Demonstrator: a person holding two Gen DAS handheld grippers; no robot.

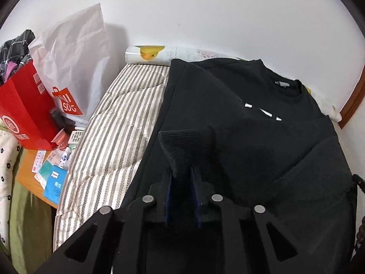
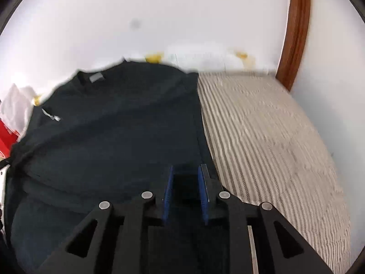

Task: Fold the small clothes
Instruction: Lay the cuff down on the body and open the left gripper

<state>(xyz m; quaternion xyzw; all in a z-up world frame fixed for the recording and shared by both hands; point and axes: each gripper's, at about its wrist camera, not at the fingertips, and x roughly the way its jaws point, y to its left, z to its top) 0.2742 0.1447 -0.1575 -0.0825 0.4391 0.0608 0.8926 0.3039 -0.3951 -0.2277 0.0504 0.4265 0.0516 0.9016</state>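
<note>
Left gripper (image 1: 182,171) pinches the ribbed cuff (image 1: 184,146) of the black sweatshirt (image 1: 251,118) spread ahead; right gripper (image 2: 186,171) hovers part-open over its hem.

A striped mattress (image 1: 109,123) fills the middle. At nine o'clock stands a red paper bag (image 1: 25,111); a white shopping bag (image 1: 75,61) leans behind it at ten o'clock. A wooden frame (image 2: 294,34) curves at two o'clock.

A plain white wall (image 1: 205,11) backs the striped mattress (image 1: 118,123). Curved brown wooden trim (image 2: 296,29) runs up the wall at the right.
</note>
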